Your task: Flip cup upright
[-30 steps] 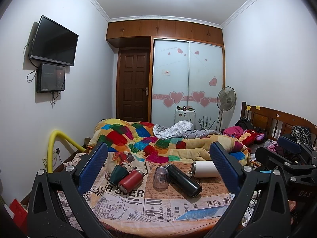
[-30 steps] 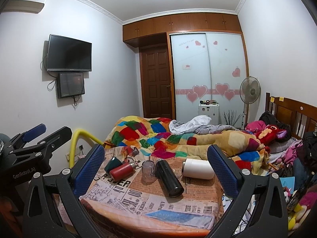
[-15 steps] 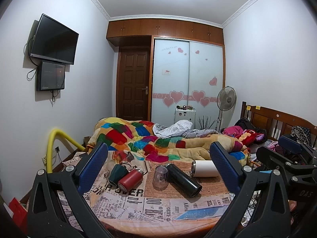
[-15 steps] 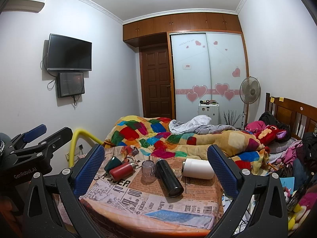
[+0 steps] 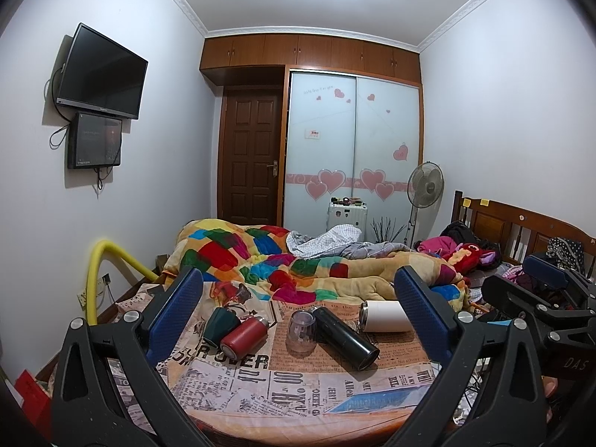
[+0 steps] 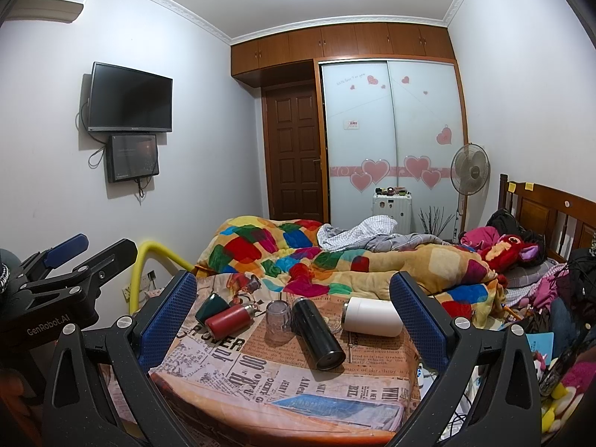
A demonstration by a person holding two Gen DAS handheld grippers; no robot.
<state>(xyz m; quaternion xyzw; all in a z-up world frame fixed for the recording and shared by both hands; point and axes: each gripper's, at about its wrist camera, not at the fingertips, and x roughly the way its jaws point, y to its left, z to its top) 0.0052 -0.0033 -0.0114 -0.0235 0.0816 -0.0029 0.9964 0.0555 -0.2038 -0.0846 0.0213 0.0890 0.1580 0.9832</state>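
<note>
both tools (image 5: 298, 313) (image 6: 294, 309) wide open, empty, above table (image 5: 298, 391)

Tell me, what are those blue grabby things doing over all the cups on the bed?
A person holds two sets of tongs, left tongs and right tongs, both open and gripping nothing. On the newspaper-print cloth lie a green cup, a red bottle, a black bottle and a white cup, all tipped on their sides. A clear cup stands among them. Nothing has been picked up yet.
</note>
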